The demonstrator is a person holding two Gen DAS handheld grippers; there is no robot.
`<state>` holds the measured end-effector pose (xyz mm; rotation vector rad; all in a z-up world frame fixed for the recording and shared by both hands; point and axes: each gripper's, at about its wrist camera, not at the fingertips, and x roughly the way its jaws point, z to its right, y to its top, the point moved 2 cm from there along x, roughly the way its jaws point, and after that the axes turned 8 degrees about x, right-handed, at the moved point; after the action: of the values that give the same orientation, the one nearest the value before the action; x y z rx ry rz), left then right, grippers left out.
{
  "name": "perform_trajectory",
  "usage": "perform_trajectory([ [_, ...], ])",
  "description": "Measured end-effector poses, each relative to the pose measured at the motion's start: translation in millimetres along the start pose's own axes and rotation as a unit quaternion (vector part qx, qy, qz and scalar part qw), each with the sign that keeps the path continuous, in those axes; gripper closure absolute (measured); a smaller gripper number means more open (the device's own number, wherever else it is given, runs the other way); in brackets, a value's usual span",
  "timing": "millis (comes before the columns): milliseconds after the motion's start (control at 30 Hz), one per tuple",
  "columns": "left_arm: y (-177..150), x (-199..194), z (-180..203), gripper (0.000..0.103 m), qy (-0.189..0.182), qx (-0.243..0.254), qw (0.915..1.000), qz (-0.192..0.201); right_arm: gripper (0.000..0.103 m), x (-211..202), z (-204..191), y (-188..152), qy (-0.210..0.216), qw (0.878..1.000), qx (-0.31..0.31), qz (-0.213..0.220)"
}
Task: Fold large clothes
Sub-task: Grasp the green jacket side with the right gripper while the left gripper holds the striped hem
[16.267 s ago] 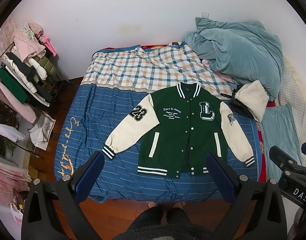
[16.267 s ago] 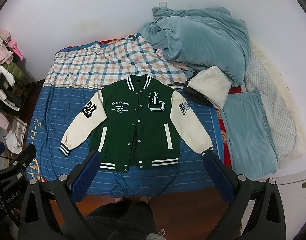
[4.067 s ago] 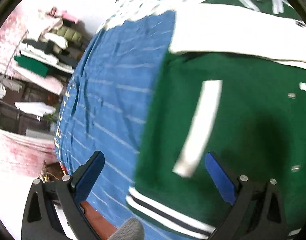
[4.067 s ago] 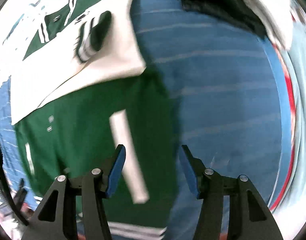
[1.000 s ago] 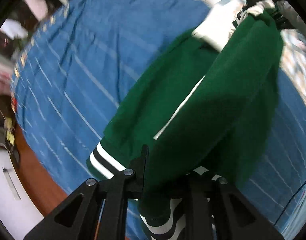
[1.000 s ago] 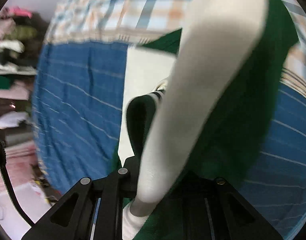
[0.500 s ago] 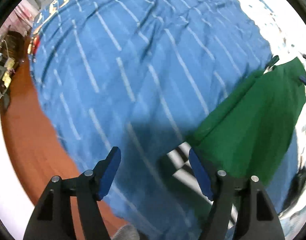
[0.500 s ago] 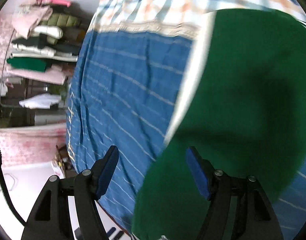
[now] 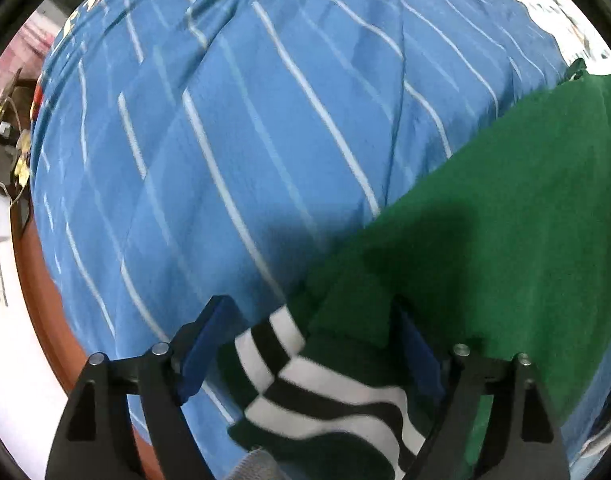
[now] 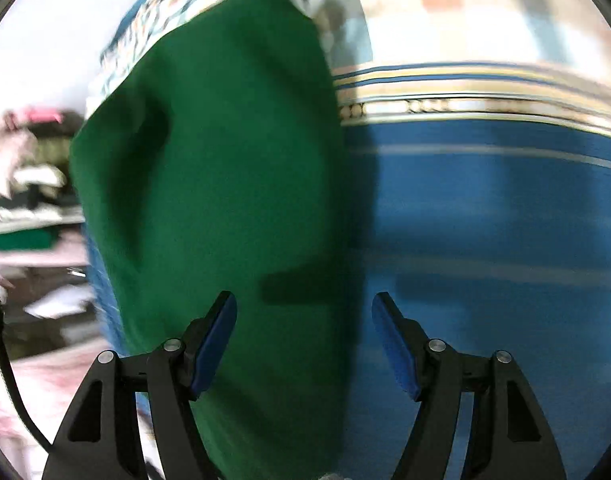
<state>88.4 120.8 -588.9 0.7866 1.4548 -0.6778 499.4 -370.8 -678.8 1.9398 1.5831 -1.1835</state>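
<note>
The folded green varsity jacket with black-and-white striped ribbed hem (image 9: 485,220) lies on the blue striped bedsheet (image 9: 225,120). Its hem sits between the spread blue pads of the left tool (image 9: 313,344). The right tool (image 10: 303,332), also spread, hovers above the jacket's right edge. 1 second ago both clamped the fabric. Bare sheet lies to both sides.

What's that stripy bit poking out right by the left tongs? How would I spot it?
Start at the blue bedspread with thin pale lines, then find the green jacket lying folded on it. At its near corner, between the open left tongs, sits the ribbed hem band: bold black and white stripes, the jacket's only patterned part here.
</note>
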Motion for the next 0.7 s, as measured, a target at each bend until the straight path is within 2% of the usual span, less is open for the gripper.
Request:
perform_trajectory([
  [67,3.5,-0.3,5.4,0.019,0.007,0.018,0.9998,0.004,0.031,23.3,3.6,25.6,0.061,0.998,0.023,-0.020],
  [100,5.1,-0.4,7.8,0.019,0.011,0.027,0.9996,0.006,0.031,29.3,-1.0,33.9,0.090,0.995,0.027,-0.013],
  [167,5.4,-0.5,13.2,0.019,0.022,0.052,0.9984,0.011,0.054,37.4,-17.0,37.8,0.088,0.996,0.003,-0.008],
  [200,7.6,-0.1,15.5,0.019,0.026,0.061,0.9977,0.011,0.076,35.5,-17.9,36.9,0.095,0.995,0.008,-0.007],
  [300,17.1,1.0,23.3,0.019,0.037,0.092,0.9950,0.012,0.086,11.8,-11.3,24.8,0.122,0.991,0.054,0.012],
  [433,35.6,1.0,32.5,0.019,0.040,0.143,0.9888,0.013,0.088,-44.3,20.2,-8.5,0.127,0.984,0.118,0.045],
  [533,54.0,-1.2,42.4,0.019,0.040,0.186,0.9816,0.015,0.088,-97.8,67.7,-53.0,0.121,0.971,0.194,0.071],
  [600,66.6,-2.3,49.8,0.019,0.042,0.223,0.9738,0.019,0.088,-125.0,98.9,-82.3,0.117,0.961,0.238,0.081],
  [633,72.0,-4.0,52.7,0.019,0.044,0.239,0.9697,0.023,0.086,-129.0,110.3,-99.1,0.102,0.959,0.251,0.081],
  [667,79.4,-6.0,57.2,0.019,0.048,0.254,0.9656,0.028,0.084,-133.1,127.0,-110.2,0.053,0.966,0.245,0.065],
  [700,86.0,-8.1,60.9,0.019,0.050,0.265,0.9624,0.032,0.074,-137.0,137.5,-114.7,0.005,0.974,0.222,0.052],
])
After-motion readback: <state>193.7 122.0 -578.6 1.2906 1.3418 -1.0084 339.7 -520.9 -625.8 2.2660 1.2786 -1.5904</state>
